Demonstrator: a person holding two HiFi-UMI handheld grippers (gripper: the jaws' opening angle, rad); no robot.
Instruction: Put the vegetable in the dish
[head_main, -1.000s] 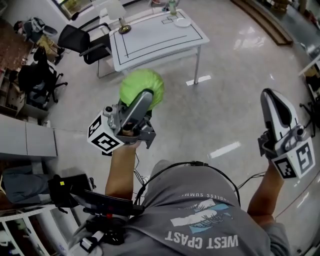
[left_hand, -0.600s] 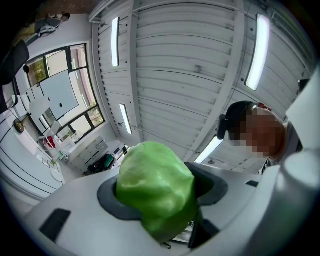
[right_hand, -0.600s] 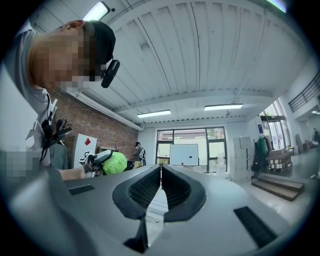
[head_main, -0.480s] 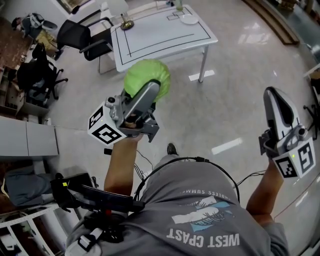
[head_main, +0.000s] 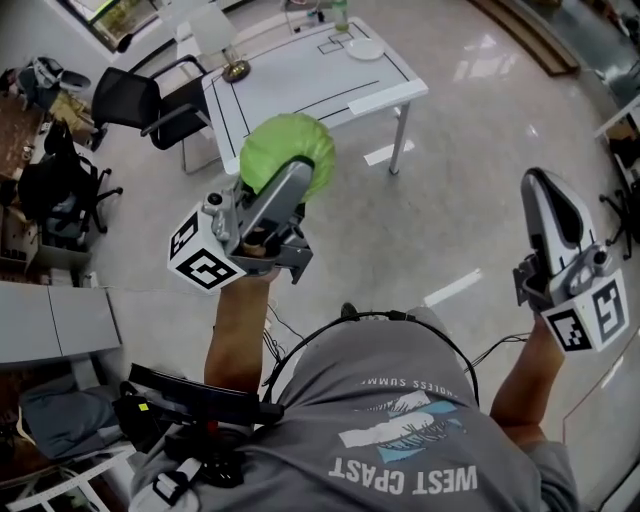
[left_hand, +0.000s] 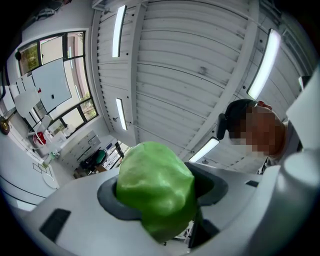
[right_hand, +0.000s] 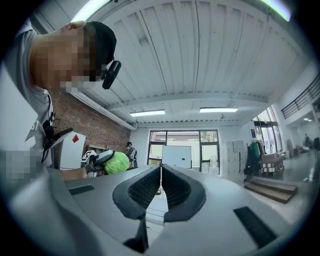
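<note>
- An open office with a glossy floor (head_main: 470, 220). The white counter (head_main: 300, 85) stands well ahead, and the dish (head_main: 366, 47) sits near its far corner.
- The left gripper (head_main: 290, 185) is clamped on the green cabbage (head_main: 285, 148), held in the air well apart from the dish.
- The right gripper (right_hand: 160, 175) is closed on nothing.
- Hold the squeeze steady, walk close and lower the cabbage into the dish before releasing; being round, it may roll.

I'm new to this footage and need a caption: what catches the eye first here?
A bright green vegetable, clamped in the left gripper mid-frame above the floor. The right gripper, at the right edge, is shut and empty. At the top of the head view, a white table carries a small white dish.
</note>
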